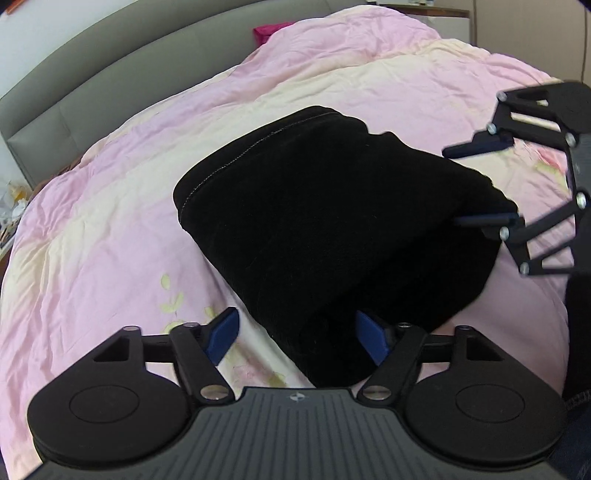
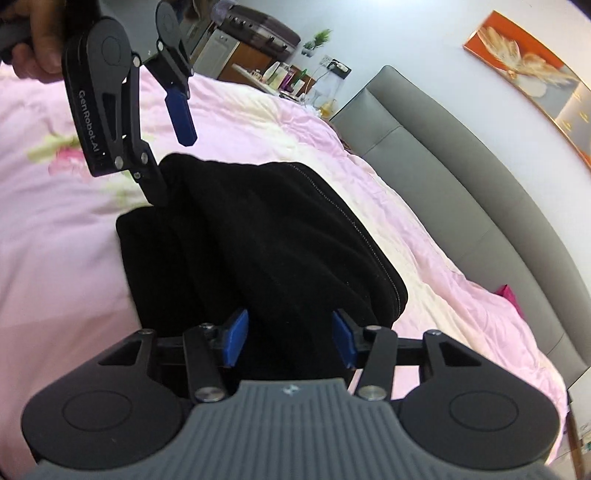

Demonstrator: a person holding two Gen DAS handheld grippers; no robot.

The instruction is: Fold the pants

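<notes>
The black pants (image 1: 325, 221) lie folded into a thick bundle on the pink quilt; they also show in the right wrist view (image 2: 266, 243). My left gripper (image 1: 299, 336) is open, its blue pads straddling the near corner of the bundle. In the right wrist view the left gripper (image 2: 170, 162) stands at the bundle's far corner, one finger hidden behind the cloth. My right gripper (image 2: 290, 339) is open around the bundle's near edge. In the left wrist view the right gripper (image 1: 476, 184) is at the bundle's right edge, its lower finger tucked against the fabric.
The pink and cream quilt (image 1: 110, 229) covers the bed. A grey padded headboard (image 2: 443, 177) runs along one side. A magenta item (image 1: 271, 29) lies by the headboard. A cluttered bedside table (image 2: 291, 77) and an orange picture (image 2: 532, 70) are beyond.
</notes>
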